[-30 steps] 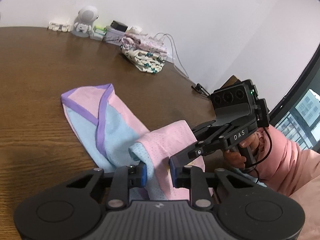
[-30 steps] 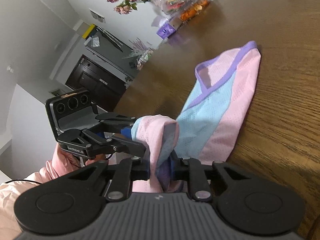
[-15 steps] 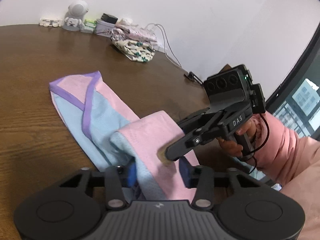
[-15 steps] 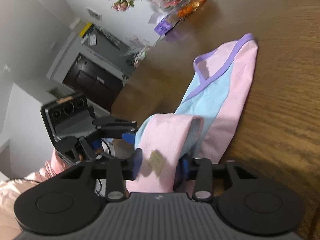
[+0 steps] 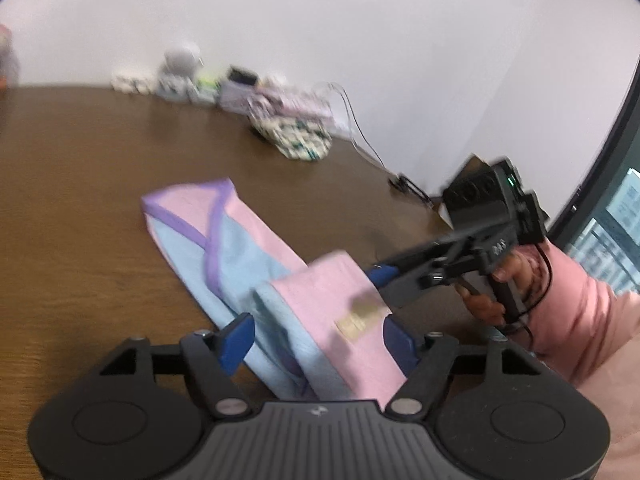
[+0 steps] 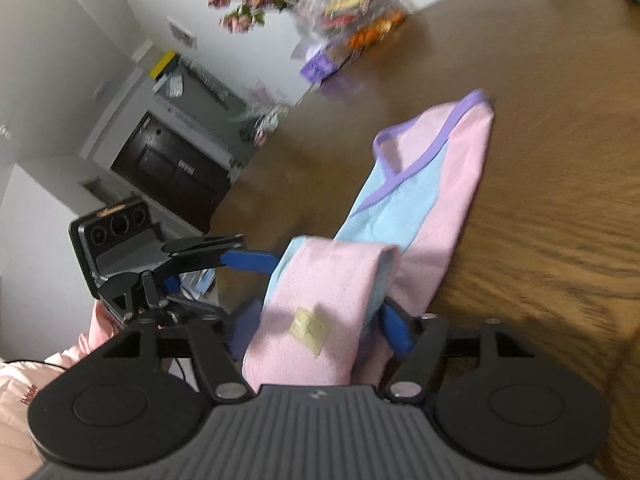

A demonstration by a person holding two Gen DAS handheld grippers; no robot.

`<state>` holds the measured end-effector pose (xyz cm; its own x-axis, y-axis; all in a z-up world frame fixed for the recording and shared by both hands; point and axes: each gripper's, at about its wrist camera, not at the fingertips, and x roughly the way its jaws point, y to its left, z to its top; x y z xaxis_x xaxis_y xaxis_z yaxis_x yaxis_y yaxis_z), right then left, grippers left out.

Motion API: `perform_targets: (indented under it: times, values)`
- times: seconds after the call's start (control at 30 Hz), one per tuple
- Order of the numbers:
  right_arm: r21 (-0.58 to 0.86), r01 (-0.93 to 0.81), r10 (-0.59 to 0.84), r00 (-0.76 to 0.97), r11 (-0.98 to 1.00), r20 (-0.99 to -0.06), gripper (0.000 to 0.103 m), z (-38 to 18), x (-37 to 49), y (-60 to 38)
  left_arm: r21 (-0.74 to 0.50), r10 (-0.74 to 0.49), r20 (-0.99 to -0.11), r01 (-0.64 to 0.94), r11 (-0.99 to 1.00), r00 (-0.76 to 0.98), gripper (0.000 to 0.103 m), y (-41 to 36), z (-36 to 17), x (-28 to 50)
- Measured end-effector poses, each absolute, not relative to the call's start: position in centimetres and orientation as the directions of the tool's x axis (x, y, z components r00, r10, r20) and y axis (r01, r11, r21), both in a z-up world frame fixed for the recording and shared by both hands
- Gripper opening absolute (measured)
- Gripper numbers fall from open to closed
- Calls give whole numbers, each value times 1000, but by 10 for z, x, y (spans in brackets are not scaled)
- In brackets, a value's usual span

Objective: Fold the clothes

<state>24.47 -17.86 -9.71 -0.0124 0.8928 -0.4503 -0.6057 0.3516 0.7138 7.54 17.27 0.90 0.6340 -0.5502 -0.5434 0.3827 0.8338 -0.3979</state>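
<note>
My left gripper [image 5: 316, 338] and right gripper [image 6: 316, 330] have just been spreading wide, nothing clamped, the pink-and-blue garment [image 5: 240, 256] lying folded between them on the wooden table [image 5: 80, 184].

You work at a brown wooden table [image 5: 80, 184] against a plain white wall [image 5: 320, 20]. A window [image 5: 616, 220] lies right; dark cabinets [image 6: 168, 164] stand behind.

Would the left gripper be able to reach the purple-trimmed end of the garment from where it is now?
Probably yes. The left gripper stands open over the folded-back near end of the garment, and the purple-trimmed end lies flat on the table beyond, with nothing between.
</note>
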Motion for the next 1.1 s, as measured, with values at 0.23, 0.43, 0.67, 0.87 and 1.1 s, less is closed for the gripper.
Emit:
perform_targets:
  times: [0.23, 0.43, 0.67, 0.87, 1.1]
  values:
    - [680, -593, 882, 120, 432, -456, 66, -98, 242, -190, -377, -507, -537, 346, 859, 674, 70, 163, 15, 92]
    - [700, -583, 884, 72, 414, -462, 32, -115, 241, -170, -530, -530, -560, 216, 820, 636, 30, 169, -14, 114]
    - [690, -636, 905, 32, 346, -424, 16, -113, 236, -157, -530, -514, -508, 220, 819, 691, 5, 170, -15, 85]
    - [666, -663, 896, 18, 342, -443, 14, -108, 234, -148, -505, -459, -522, 174, 846, 719, 5, 172, -18, 77]
    - [683, -599, 886, 101, 418, -453, 52, -112, 235, -173, -459, -413, -505, 170, 872, 758, 66, 172, -10, 78]
